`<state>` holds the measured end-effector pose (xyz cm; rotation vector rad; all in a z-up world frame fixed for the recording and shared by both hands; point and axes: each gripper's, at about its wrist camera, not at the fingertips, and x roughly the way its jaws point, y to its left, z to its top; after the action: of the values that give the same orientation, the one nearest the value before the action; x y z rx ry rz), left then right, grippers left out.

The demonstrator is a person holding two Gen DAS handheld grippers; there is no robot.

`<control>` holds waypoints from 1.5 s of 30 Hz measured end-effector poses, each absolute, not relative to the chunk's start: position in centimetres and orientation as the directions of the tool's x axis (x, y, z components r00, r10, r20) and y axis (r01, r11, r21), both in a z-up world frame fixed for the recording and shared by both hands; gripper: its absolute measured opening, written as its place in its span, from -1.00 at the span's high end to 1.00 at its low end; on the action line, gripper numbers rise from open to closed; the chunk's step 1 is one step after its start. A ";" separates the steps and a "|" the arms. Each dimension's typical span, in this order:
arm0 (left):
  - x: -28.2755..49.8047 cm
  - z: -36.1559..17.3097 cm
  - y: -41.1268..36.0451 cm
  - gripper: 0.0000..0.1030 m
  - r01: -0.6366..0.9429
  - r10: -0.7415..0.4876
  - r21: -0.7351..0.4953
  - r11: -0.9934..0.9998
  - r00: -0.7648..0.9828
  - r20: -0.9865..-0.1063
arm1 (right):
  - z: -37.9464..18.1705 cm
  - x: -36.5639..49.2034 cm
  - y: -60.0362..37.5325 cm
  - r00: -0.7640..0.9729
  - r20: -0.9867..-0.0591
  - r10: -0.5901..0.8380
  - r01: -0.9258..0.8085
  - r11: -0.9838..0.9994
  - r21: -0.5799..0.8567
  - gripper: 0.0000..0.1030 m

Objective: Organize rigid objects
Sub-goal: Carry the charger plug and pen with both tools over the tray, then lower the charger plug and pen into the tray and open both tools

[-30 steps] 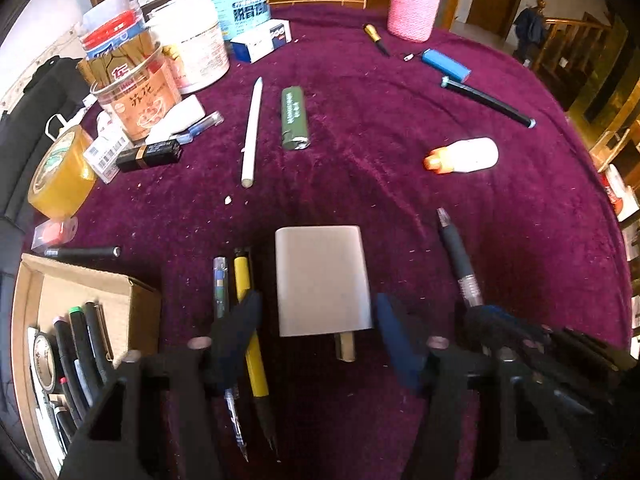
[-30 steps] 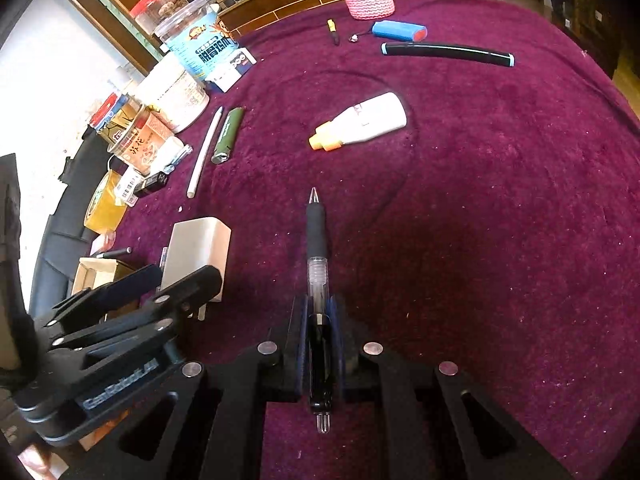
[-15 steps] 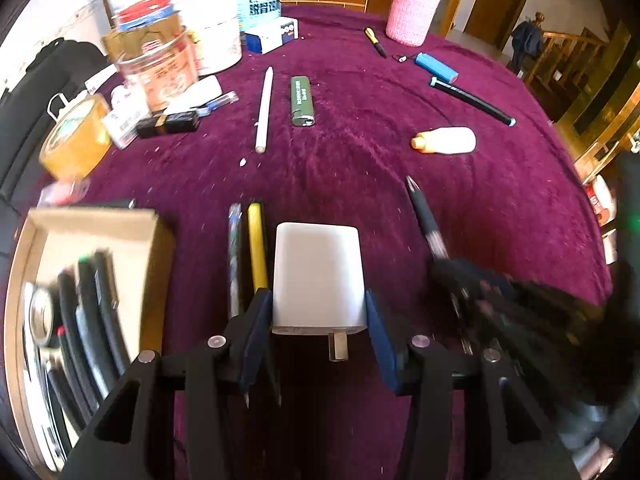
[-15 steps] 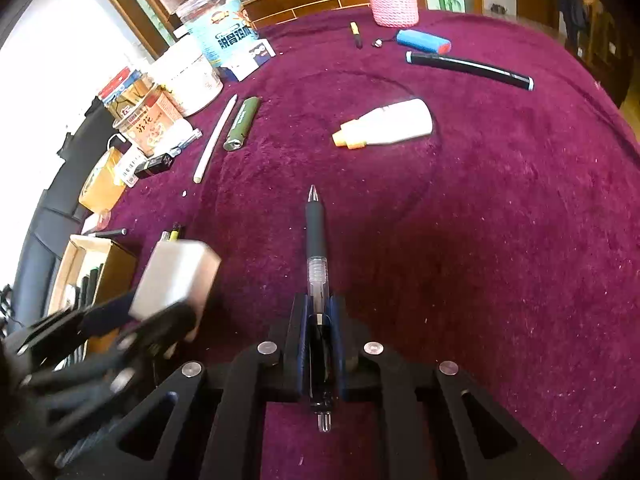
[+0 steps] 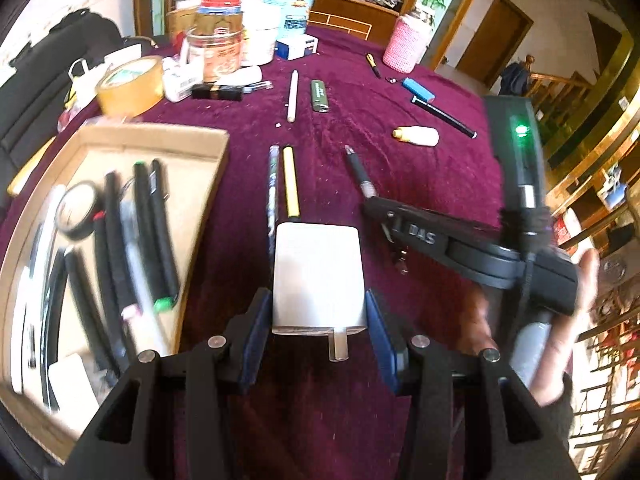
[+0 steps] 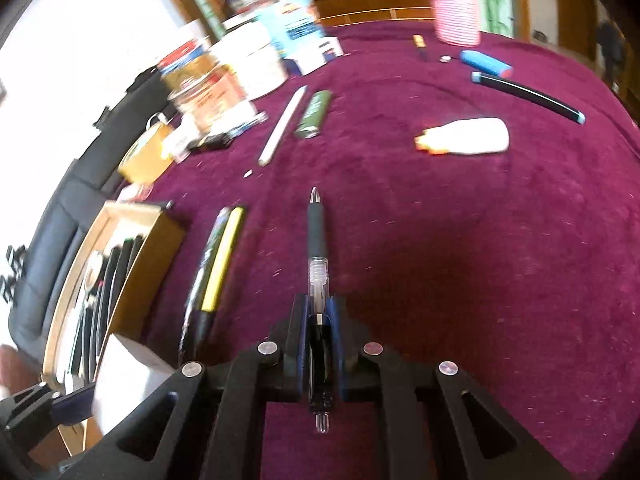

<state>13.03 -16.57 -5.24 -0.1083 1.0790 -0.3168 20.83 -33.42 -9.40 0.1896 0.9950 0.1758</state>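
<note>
My left gripper [image 5: 318, 316] is shut on a white charger plug [image 5: 318, 276], prongs toward the camera, held above the purple cloth. My right gripper [image 6: 318, 320] is shut on a black click pen [image 6: 317, 236], tip pointing away; the pen also shows in the left wrist view [image 5: 358, 172]. A cardboard box [image 5: 200, 144] holding several black pens and a tape roll sits left of the charger, and shows in the right wrist view [image 6: 120, 216]. A yellow pen [image 5: 291, 184] and a patterned pen [image 5: 273, 184] lie side by side on the cloth.
On the cloth lie a white stylus [image 5: 293, 96], green lighter [image 5: 319, 96], white bottle [image 5: 418, 136], black pen [image 5: 444, 116] and blue lighter [image 5: 418, 89]. Jars [image 5: 216, 56], a tape roll [image 5: 130, 86] and a pink cup [image 5: 406, 46] stand at the back.
My left gripper closed on the charger and lifted it, moving back toward the box. My right gripper, still holding the pen, rose and shifted left.
</note>
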 end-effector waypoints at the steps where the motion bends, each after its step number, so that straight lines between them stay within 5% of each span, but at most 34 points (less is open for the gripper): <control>1: 12.6 -5.1 -16.1 0.10 0.198 -0.313 -0.249 0.948 0.433 -0.845 | -9.4 20.8 -33.0 0.535 -0.810 0.238 -0.074 0.969 0.236 0.81; 27: 6.6 -1.6 0.0 0.10 0.000 -0.269 -0.328 0.945 0.573 -0.774 | -3.1 14.8 -24.5 0.612 -0.646 0.457 -0.311 0.890 0.334 0.79; 45: 7.4 -3.8 6.0 0.10 -0.133 -0.201 -0.329 0.935 0.565 -0.800 | -5.1 16.0 -13.9 0.490 -0.718 0.495 -0.430 0.853 0.295 0.79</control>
<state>7.43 6.00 -3.81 -0.3755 0.9760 -0.0415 16.04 -13.91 -5.12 0.0794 0.8979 0.5624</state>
